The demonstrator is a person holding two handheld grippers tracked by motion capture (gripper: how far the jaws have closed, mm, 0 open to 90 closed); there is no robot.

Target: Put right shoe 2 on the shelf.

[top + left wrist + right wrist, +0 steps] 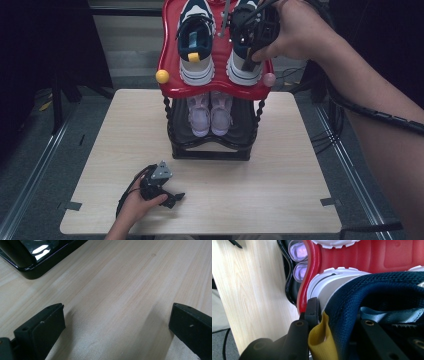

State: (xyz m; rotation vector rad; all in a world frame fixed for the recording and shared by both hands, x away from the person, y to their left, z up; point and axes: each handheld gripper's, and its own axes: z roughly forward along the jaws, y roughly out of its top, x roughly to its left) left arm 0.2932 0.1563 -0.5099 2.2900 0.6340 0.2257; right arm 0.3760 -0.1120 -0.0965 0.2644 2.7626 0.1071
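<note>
Right claw (250,47) grips navy sneaker (245,55) heel; no readable writing.

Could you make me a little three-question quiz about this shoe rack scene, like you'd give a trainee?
1. True or false: the right gripper is closed on the heel of the right navy sneaker on the red top shelf.
2. Which shoes stand on the black lower shelf? A) pink sneakers B) brown boots C) green sandals
3. Fill in: the left gripper rests low over the wooden ____ with its jaws apart and nothing between them.

Key: 1 true; its jaws clamp the heel collar beside the yellow pull tab. 2 A. 3 table.
</note>
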